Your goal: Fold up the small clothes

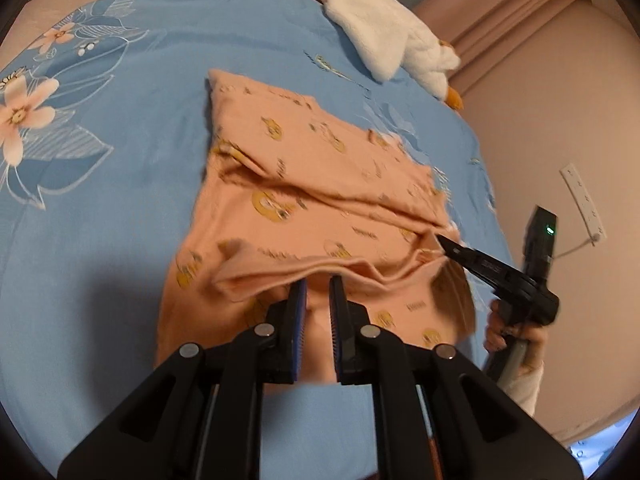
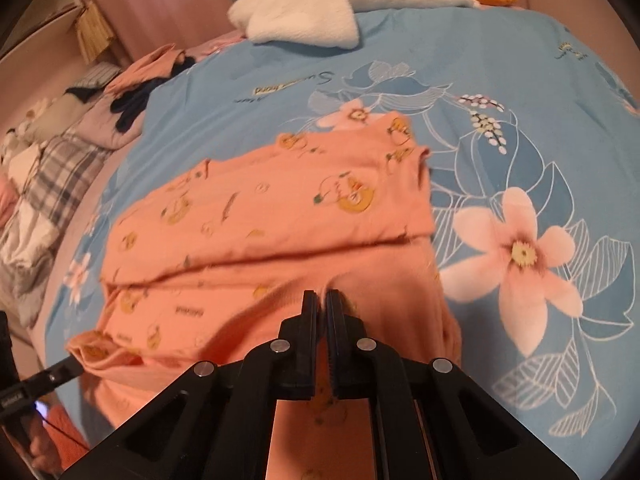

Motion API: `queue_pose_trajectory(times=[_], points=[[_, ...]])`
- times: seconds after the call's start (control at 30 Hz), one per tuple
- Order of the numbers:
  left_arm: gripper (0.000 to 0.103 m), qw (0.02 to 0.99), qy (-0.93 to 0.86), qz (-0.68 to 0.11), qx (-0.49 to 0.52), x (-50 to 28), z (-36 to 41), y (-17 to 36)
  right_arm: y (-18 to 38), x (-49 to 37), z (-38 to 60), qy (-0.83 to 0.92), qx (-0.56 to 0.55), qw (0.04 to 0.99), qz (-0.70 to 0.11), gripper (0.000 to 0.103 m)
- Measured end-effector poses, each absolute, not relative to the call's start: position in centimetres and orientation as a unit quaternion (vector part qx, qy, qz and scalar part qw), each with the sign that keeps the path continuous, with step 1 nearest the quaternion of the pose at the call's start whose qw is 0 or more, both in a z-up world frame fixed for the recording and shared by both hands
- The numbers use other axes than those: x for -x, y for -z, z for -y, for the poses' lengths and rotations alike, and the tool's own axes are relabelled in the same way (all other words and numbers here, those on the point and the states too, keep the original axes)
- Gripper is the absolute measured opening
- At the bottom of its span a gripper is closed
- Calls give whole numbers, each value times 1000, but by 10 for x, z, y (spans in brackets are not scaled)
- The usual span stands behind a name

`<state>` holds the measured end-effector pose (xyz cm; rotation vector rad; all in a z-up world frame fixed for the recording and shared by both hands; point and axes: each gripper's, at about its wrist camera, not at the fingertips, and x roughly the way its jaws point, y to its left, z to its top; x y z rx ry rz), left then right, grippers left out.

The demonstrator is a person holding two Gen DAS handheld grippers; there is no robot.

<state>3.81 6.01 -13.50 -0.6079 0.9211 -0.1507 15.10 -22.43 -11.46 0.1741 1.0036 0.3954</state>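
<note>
A peach garment (image 1: 320,168) printed with yellow cartoon figures lies partly folded on the blue floral bed cover (image 1: 120,220). Its near edge is lifted off the bed. My left gripper (image 1: 318,288) is shut on that raised edge, with a thick fold of cloth between its blue pads. In the left wrist view my right gripper (image 1: 442,240) pinches the same edge further right, held by a hand (image 1: 516,332). In the right wrist view the right gripper (image 2: 322,298) is shut on the garment (image 2: 280,216), its fingers almost touching. The left gripper (image 2: 74,362) shows there at the cloth's left corner.
A white plush goose (image 1: 384,36) with an orange beak lies at the far side of the bed (image 2: 312,12). A heap of other clothes (image 2: 60,160) sits past the bed's left edge. A white power strip (image 1: 582,200) hangs on the pink wall at right.
</note>
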Motion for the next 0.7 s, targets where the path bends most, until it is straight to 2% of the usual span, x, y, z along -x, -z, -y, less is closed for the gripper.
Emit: queue_pose_trajectory(times=[0.1, 0.13, 0.17, 0.2, 0.23, 0.33, 0.5, 0.7], points=[[11, 857, 37, -431, 279, -49, -69, 135, 102, -149, 238, -193, -106, 859, -462, 8], [16, 859, 30, -426, 282, -50, -72, 134, 98, -148, 242, -193, -109, 863, -454, 11], [20, 861, 23, -422, 284, -51, -76, 133, 92, -146, 249, -188, -110, 870, -442, 22], [29, 862, 17, -418, 288, -51, -80, 133, 88, -145, 256, -182, -113, 875, -434, 31], [33, 863, 12, -413, 291, -50, -85, 133, 85, -143, 264, -174, -119, 880, -425, 46], [36, 864, 1, -414, 287, -50, -93, 135, 82, -145, 289, -156, -143, 886, -413, 48], [40, 866, 15, -426, 262, -58, -85, 139, 98, -148, 309, -154, -170, 869, -438, 48], [40, 860, 25, -451, 239, -73, -75, 155, 112, -150, 290, -171, -146, 856, -466, 48]])
